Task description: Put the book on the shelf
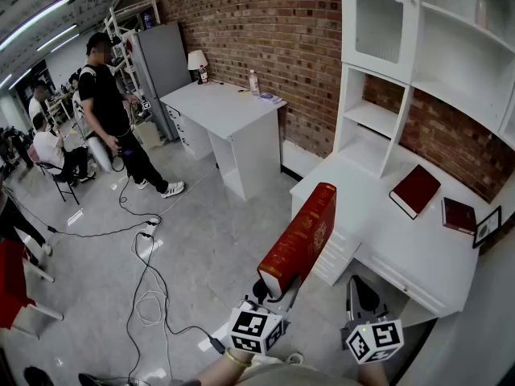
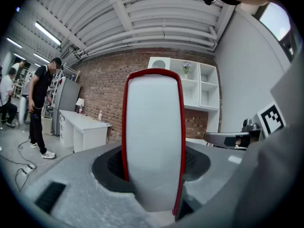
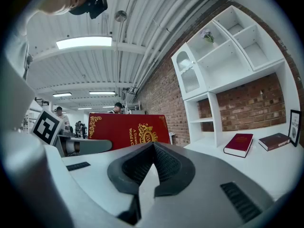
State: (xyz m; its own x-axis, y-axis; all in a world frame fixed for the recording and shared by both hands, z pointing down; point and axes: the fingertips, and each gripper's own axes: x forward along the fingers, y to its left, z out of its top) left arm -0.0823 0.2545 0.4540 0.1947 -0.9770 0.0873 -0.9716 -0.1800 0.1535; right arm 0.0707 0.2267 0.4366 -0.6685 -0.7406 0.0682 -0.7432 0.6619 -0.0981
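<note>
Red brick wall (image 1: pixel 265 39), grey floor (image 1: pixel 201 248), white desk (image 1: pixel 225 107) against wall, strip lights (image 3: pixel 83 42) overhead.

the red book (image 3: pixel 124 128) bears gold print, partly legible: "a treas…" and "world's c…".

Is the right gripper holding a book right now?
No: the jaws of the right gripper meet with nothing between them, and the large red book stands apart beside it.

The right gripper (image 3: pixel 153 146) is shown with jaws closed together, empty. A gold-printed red book (image 3: pixel 126 129) is seen upright at left; a plain red book (image 3: pixel 239 144) is laid flat on the white desk (image 3: pixel 266 167).
</note>
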